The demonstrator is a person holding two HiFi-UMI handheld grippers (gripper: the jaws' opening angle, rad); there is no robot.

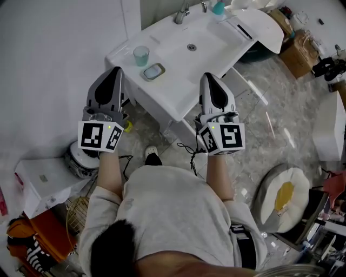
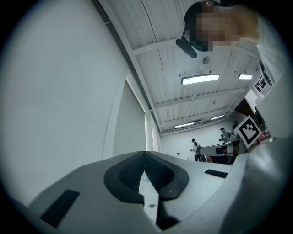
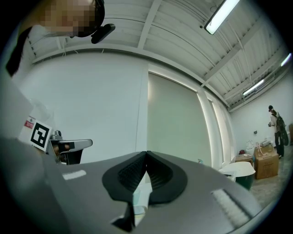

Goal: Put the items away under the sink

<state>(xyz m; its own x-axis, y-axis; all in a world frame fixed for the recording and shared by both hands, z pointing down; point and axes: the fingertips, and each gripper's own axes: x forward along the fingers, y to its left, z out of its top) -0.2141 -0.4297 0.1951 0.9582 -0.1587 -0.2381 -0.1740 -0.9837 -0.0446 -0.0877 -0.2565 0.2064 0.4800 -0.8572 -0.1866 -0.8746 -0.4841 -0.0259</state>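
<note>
L gripper and R gripper are both sitting pinched shut, empty; cup + soap dish are standing on sink rim just fwd-right of L tips, well left of R tips, so L is looking nearer for the grab.

Bright ceiling strip lights glare, and gripper views warp toward black corners.

**Items on the sink top — none stowed**

Pale teal tumbler: translucent, upright, on the left ledge of the white sink. Small rectangular dish — grey rim, bluish inside — lies flat just beside it, nearer the front edge, slightly askew. Teal bottle stands on the back ledge, well apart from both, its top cut off.
</note>
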